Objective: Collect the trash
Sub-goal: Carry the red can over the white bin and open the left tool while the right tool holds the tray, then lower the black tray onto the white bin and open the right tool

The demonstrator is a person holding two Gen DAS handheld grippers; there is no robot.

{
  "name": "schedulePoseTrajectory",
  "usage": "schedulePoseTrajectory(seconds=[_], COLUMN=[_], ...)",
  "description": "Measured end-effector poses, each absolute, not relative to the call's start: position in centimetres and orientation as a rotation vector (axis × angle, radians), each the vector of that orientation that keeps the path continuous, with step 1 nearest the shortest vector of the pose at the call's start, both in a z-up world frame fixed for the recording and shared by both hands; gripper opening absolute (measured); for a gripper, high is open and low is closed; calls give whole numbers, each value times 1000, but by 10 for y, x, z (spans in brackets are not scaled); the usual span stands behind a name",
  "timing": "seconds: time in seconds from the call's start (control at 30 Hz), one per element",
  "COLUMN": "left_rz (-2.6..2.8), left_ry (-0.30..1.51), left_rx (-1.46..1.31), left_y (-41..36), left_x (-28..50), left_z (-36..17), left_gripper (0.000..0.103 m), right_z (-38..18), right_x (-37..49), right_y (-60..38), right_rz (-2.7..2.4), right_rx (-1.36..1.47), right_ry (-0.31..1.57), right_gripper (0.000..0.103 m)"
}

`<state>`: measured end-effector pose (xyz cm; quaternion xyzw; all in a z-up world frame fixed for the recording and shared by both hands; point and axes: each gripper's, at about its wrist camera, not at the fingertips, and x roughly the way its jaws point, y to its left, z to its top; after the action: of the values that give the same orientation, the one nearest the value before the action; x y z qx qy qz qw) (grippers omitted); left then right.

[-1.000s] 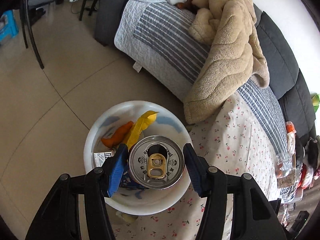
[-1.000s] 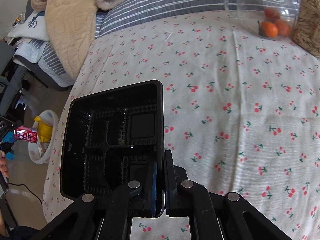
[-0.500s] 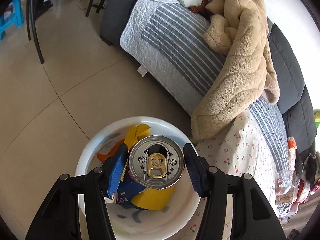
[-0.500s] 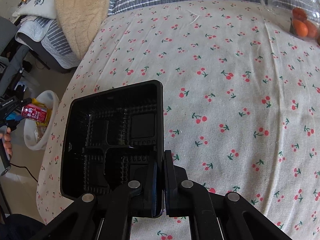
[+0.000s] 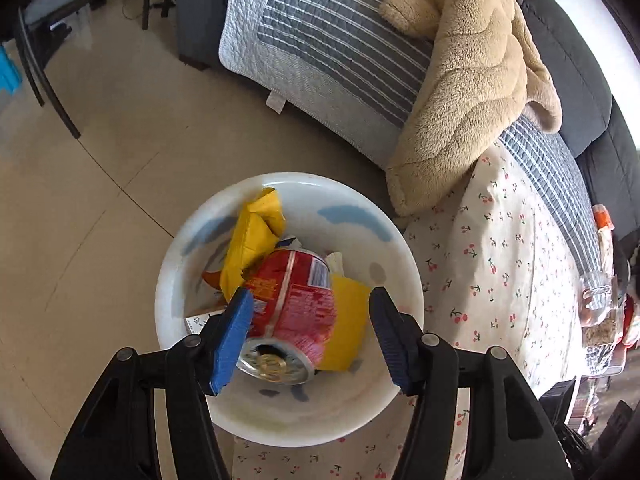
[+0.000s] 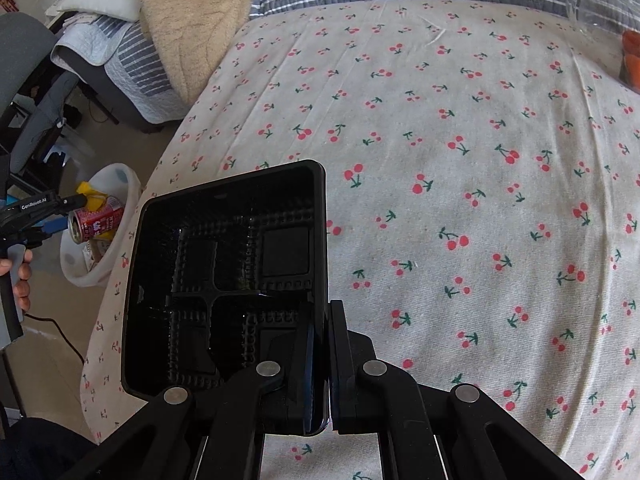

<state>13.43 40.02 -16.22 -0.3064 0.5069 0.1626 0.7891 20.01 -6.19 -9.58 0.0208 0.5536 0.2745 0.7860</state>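
The can lies in the bin among wrappers. The bin stands on the floor, left of the table. The tray is over the table's near-left edge.

Left wrist looks down, close over the bin; right wrist, low over the table, shares it at nine o'clock.

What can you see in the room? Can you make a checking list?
Surface: cherry cloth over the table.
Job's things: red can in the white bin; black tray held over the table.
Clutter: yellow wrappers in the bin; glass jar of orange fruit.
Grippers: left gripper open over the bin; right gripper shut on the tray's rim.
Cables: black cord on the floor.
Surroundings: beige blanket, striped quilt.
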Motion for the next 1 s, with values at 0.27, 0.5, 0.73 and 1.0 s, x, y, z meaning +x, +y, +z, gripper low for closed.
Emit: schedulePoseTrajectory(seconds=[0.27,0.5,0.73,1.0], left_rz=[380,477,528,466], left_ry=[1096,1033,972,1060], left_rx=[-674,-730,-770,-693], left_y=[409,430,442,404], left_x=[113,83,57,56], left_z=[-155,-137,-119,-106], left_gripper=[63,63,67,75], right_z=[-92,-96,-116,-124], right_x=[198,201,207,189], right_y=[5,137,240,196], right_rz=[679,798,850,779], right_rx=[37,24,1,-42], right_ry=[1189,1209,1230,1261], right_gripper=[4,4,11,40])
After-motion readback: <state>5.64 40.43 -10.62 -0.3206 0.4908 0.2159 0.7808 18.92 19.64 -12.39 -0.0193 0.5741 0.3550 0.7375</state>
